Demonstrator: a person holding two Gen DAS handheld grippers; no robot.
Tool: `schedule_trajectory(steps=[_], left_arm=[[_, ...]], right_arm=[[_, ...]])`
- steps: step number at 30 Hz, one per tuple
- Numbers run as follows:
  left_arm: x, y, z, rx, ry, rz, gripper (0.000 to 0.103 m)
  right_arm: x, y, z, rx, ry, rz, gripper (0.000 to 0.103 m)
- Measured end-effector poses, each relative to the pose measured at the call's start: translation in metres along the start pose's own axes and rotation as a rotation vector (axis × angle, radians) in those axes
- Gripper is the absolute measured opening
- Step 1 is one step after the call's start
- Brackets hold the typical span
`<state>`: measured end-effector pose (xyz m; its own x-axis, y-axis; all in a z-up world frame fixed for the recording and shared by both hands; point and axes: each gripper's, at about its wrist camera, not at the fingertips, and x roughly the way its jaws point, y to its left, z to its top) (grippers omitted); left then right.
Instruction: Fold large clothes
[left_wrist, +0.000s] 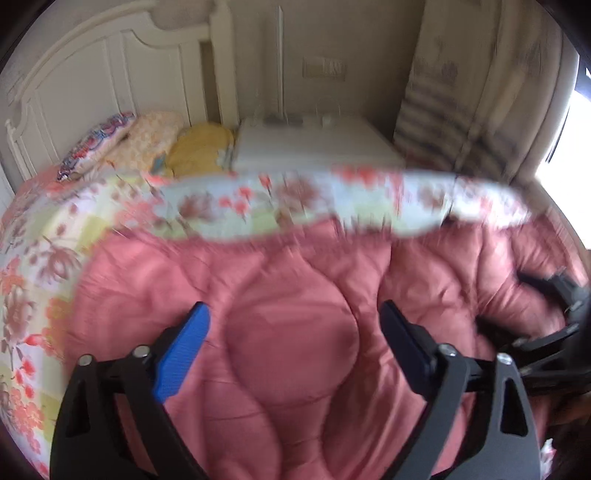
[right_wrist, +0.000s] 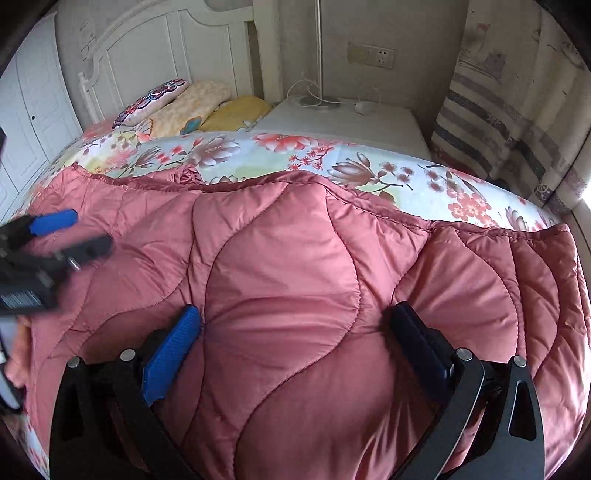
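the left gripper (left_wrist: 295, 343) fills the bottom of its own view, fingers spread wide with nothing held, the blue pad (left_wrist: 183, 354) at 8 o'clock and the dark one at 4 o'clock, both over a puffed panel of the pink quilted coat (left_wrist: 291, 314). this view is smeared by motion blur, so stitching and edges are hard to read. at 3 o'clock a black linkage of the right gripper (left_wrist: 554, 321) is cut off by the frame, its tips not readable here.

in the sharp right wrist view the right gripper (right_wrist: 295, 347) is also wide open, its fingers pressed into the coat (right_wrist: 284, 295) on either side of a bulging panel without clamping it. the left gripper (right_wrist: 70, 236) shows at 9 o'clock, blurred, with a gap between its fingers.

the coat lies spread across the near half of the bed, glossy dusty pink with wavy quilt seams and a piped edge; which part is sleeve or hem i cannot tell. beyond it, at 12 o'clock, runs the floral bedsheet (right_wrist: 332, 155), then pillows (right_wrist: 192, 105) against the white headboard (right_wrist: 155, 40) at 11 o'clock, a white nightstand (right_wrist: 343, 118), and a striped curtain (right_wrist: 517, 110) at 2 o'clock.
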<state>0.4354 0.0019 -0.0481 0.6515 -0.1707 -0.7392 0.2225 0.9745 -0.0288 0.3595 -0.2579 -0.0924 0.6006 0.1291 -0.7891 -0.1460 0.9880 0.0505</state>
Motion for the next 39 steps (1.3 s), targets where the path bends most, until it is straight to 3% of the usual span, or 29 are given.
schedule_trajectory(steps=[3, 6, 8, 13, 17, 20, 22, 24, 27, 28, 31, 32, 33, 36, 39], left_arm=[[-0.030, 0.046, 0.012, -0.108, -0.120, 0.112, 0.093], [-0.005, 0.080, 0.006, -0.176, -0.029, 0.113, 0.092], [0.019, 0.084, -0.007, -0.149, 0.034, 0.150, 0.092], [0.045, 0.090, -0.013, -0.181, 0.114, 0.133, 0.101], [0.059, 0.105, -0.014, -0.261, 0.178, 0.037, 0.101], [0.059, 0.106, -0.012, -0.255, 0.216, 0.040, 0.101], [0.038, 0.105, -0.009, -0.251, 0.157, 0.086, 0.100], [-0.001, 0.094, -0.009, -0.234, 0.002, 0.171, 0.099], [-0.047, 0.063, -0.019, -0.147, -0.165, 0.163, 0.101], [-0.051, 0.050, -0.022, -0.093, -0.179, 0.162, 0.101], [-0.024, 0.021, -0.033, 0.085, -0.088, 0.217, 0.101], [-0.010, 0.023, -0.037, 0.089, -0.040, 0.221, 0.101], [0.006, 0.030, -0.042, 0.050, 0.022, 0.176, 0.101], [0.014, 0.051, -0.039, -0.061, 0.058, 0.080, 0.101], [0.017, 0.049, -0.039, -0.030, 0.072, 0.096, 0.101]], right_arm=[[-0.001, -0.002, -0.001, 0.007, -0.006, 0.009, 0.099], [-0.001, -0.002, -0.001, 0.007, -0.006, 0.010, 0.099], [-0.001, -0.002, 0.000, 0.007, -0.007, 0.011, 0.099], [-0.001, -0.003, 0.000, 0.010, -0.010, 0.018, 0.099], [-0.002, -0.003, 0.000, 0.015, -0.013, 0.022, 0.099], [-0.002, -0.002, 0.001, 0.017, -0.014, 0.023, 0.099], [-0.002, -0.003, 0.001, 0.018, -0.014, 0.026, 0.099], [-0.002, -0.003, 0.000, 0.018, -0.015, 0.025, 0.099], [-0.002, -0.003, 0.000, 0.018, -0.016, 0.026, 0.099], [-0.002, -0.004, 0.000, 0.019, -0.017, 0.027, 0.099], [-0.002, -0.003, -0.001, 0.018, -0.017, 0.026, 0.099], [-0.002, -0.003, -0.001, 0.018, -0.017, 0.026, 0.099], [-0.002, -0.003, -0.001, 0.018, -0.019, 0.025, 0.099], [-0.003, -0.004, -0.001, 0.023, -0.025, 0.025, 0.099], [-0.002, -0.004, 0.000, 0.026, -0.022, 0.029, 0.099]])
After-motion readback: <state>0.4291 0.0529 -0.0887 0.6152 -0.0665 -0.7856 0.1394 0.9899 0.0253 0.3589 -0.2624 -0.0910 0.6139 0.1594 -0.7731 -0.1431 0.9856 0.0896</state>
